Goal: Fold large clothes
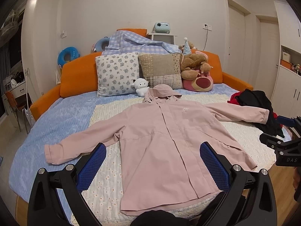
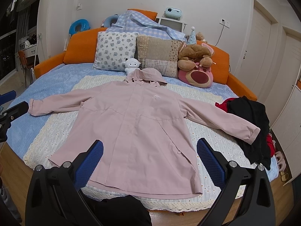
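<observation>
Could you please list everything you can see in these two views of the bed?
jacket: one, pink, spread flat on bed
blanket: one, cream, under jacket
bed: one, blue sheet, orange frame
pillows: two, floral and patchwork, at headboard
plush toys: several, brown, pink, white, by pillows
clothes pile: one, black and red, bed's right edge
projector: one, teal, behind headboard
left tool: one, black with blue pads, open
right tool: one, same, open

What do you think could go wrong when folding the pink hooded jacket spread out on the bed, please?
1. The pink hooded jacket's right-hand sleeve cuff lies on the black and red clothes pile; folding that sleeve in might drag the pile along.
2. The small white plush toy sits right behind the hood, so folding the hood could knock it over.
</observation>
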The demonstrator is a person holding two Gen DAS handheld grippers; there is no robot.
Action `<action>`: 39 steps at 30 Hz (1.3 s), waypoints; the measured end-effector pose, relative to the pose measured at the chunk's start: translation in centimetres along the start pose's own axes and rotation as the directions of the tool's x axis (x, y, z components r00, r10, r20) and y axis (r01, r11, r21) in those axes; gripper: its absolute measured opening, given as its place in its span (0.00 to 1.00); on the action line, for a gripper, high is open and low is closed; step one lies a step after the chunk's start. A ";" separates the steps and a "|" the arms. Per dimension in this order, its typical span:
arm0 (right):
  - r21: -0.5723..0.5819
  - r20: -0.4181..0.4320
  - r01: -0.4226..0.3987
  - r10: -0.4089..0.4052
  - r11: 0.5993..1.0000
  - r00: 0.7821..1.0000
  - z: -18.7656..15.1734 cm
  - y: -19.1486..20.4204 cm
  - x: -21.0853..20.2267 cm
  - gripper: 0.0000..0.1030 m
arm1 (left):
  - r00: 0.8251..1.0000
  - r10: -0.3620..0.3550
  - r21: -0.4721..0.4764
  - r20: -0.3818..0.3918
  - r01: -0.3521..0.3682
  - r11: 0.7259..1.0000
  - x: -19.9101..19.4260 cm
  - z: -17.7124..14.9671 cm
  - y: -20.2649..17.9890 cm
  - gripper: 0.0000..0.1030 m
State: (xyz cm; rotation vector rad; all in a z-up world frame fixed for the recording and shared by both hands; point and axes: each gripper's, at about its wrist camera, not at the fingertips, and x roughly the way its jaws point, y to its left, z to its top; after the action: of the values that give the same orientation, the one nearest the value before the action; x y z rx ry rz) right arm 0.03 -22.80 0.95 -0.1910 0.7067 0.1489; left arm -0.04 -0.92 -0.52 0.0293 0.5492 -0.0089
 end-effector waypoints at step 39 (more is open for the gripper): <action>0.018 0.019 -0.013 0.012 1.000 1.000 0.4 0.0 -0.1 0.96 | 1.000 -0.001 0.004 -0.014 0.001 1.000 0.8 -0.3 0.8 0.98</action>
State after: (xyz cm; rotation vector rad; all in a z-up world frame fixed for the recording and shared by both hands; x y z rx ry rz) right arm 0.17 -22.76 1.32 -0.1677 0.6899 0.1561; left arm 0.50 -0.08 -1.17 0.0328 0.5629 -0.0108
